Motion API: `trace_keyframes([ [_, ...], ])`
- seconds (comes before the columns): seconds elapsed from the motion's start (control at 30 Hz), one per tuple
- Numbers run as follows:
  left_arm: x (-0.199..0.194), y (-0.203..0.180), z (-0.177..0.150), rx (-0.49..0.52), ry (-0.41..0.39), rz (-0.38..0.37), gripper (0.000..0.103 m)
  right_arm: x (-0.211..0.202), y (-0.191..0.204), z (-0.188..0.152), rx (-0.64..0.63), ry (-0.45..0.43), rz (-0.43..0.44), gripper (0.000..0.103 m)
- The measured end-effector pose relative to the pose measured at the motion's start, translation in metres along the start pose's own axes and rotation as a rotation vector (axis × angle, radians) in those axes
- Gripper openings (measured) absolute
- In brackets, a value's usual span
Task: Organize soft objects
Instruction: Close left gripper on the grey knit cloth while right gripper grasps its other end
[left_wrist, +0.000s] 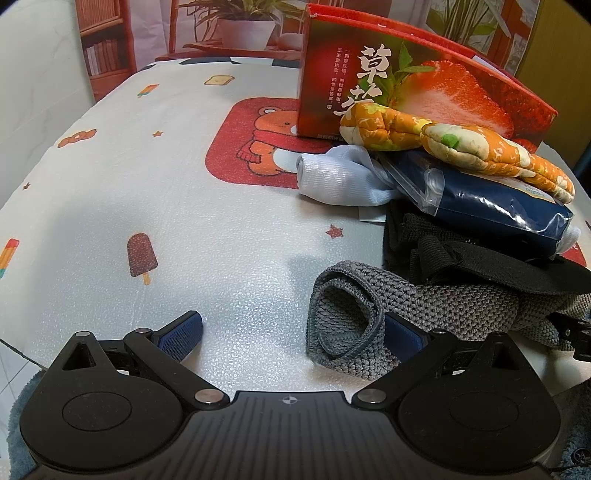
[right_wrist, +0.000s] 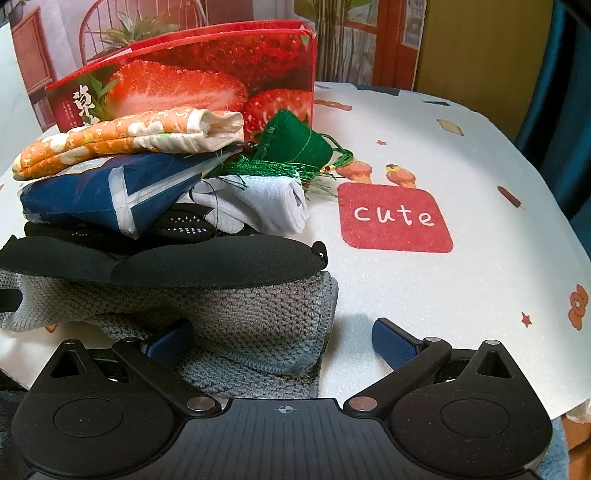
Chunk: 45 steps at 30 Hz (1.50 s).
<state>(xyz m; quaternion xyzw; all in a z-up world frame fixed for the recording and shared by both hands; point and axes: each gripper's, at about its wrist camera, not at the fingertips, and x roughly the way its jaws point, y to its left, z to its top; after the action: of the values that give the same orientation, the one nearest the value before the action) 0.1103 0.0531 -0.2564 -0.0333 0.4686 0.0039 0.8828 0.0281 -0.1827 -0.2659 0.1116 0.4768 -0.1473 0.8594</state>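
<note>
Grey knit cloth (left_wrist: 369, 317) folded, long axis left-right

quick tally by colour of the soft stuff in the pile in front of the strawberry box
Orange floral: 1, quilted mitt
Navy: 1, bagged item
White: 1, rolled cloth
Green: 1, tasselled pouch
Black: 2, mesh fabric and padded piece
Grey: 1, knitted piece
Total: 7 that can be told apart; more may be hidden underneath.
</note>
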Motion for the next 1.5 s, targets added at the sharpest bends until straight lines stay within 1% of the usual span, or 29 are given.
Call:
trace_keyframes([
  [0.27, 0.000, 0.002, 0.001, 0.008, -0.001, -0.015, 0.103, 0.000, -0.001, 0.000, 0.003, -0.015, 0.005, 0.103],
  [0.37, -0.001, 0.003, 0.000, 0.012, -0.003, -0.043, 0.102, 0.000, -0.001, 0.000, 0.005, -0.022, 0.010, 0.103],
  [0.4, -0.001, 0.002, 0.000, 0.017, -0.006, -0.053, 0.100, 0.000, -0.002, 0.000, 0.006, -0.025, 0.013, 0.103],
  [0.43, -0.002, 0.001, 0.000, 0.025, -0.012, -0.062, 0.095, 0.000, -0.002, 0.000, 0.008, -0.027, 0.015, 0.103],
  [0.47, -0.003, -0.001, 0.000, 0.036, -0.018, -0.071, 0.092, 0.000, -0.003, 0.000, 0.010, -0.029, 0.018, 0.103],
  [0.53, -0.006, -0.004, 0.000, 0.058, -0.031, -0.094, 0.079, -0.001, -0.004, 0.000, 0.013, -0.034, 0.023, 0.103],
  [0.67, -0.007, -0.009, -0.002, 0.084, -0.042, -0.135, 0.062, -0.001, -0.004, 0.000, 0.015, -0.043, 0.044, 0.103],
  [0.7, -0.007, -0.009, -0.002, 0.085, -0.043, -0.149, 0.055, -0.001, -0.004, 0.000, 0.015, -0.045, 0.051, 0.103],
  [0.73, -0.007, -0.009, -0.002, 0.086, -0.043, -0.164, 0.050, -0.001, -0.004, 0.000, 0.013, -0.047, 0.061, 0.102],
  [0.83, -0.007, -0.010, -0.002, 0.091, -0.046, -0.166, 0.049, -0.003, -0.001, 0.000, -0.003, -0.054, 0.083, 0.096],
  [0.9, -0.008, -0.009, -0.002, 0.086, -0.047, -0.174, 0.046, -0.005, 0.001, -0.001, -0.019, -0.061, 0.111, 0.086],
  [0.97, -0.009, -0.009, -0.003, 0.085, -0.049, -0.181, 0.043, -0.008, 0.004, -0.001, -0.034, -0.069, 0.128, 0.085],
  [1.03, -0.010, -0.009, -0.003, 0.086, -0.052, -0.188, 0.038, -0.010, 0.004, -0.001, -0.033, -0.078, 0.133, 0.082],
  [1.07, -0.011, -0.009, -0.003, 0.087, -0.055, -0.192, 0.037, -0.012, 0.004, -0.001, -0.031, -0.082, 0.140, 0.076],
  [1.1, -0.011, -0.009, -0.004, 0.087, -0.059, -0.193, 0.036, -0.015, 0.003, -0.001, -0.029, -0.089, 0.146, 0.072],
  [1.13, -0.012, -0.009, -0.004, 0.086, -0.061, -0.194, 0.036, -0.018, 0.003, -0.001, -0.030, -0.099, 0.151, 0.071],
  [1.2, -0.012, -0.008, -0.004, 0.082, -0.060, -0.197, 0.036, -0.025, 0.003, -0.001, -0.039, -0.126, 0.163, 0.064],
  [1.33, -0.012, -0.006, -0.004, 0.074, -0.057, -0.200, 0.036, -0.035, 0.005, 0.000, -0.062, -0.166, 0.176, 0.059],
  [1.43, -0.011, -0.004, -0.004, 0.063, -0.055, -0.206, 0.036, -0.037, 0.005, 0.000, -0.064, -0.176, 0.178, 0.050],
  [1.5, -0.010, -0.003, -0.004, 0.054, -0.053, -0.210, 0.036, -0.039, 0.004, 0.001, -0.066, -0.186, 0.179, 0.041],
])
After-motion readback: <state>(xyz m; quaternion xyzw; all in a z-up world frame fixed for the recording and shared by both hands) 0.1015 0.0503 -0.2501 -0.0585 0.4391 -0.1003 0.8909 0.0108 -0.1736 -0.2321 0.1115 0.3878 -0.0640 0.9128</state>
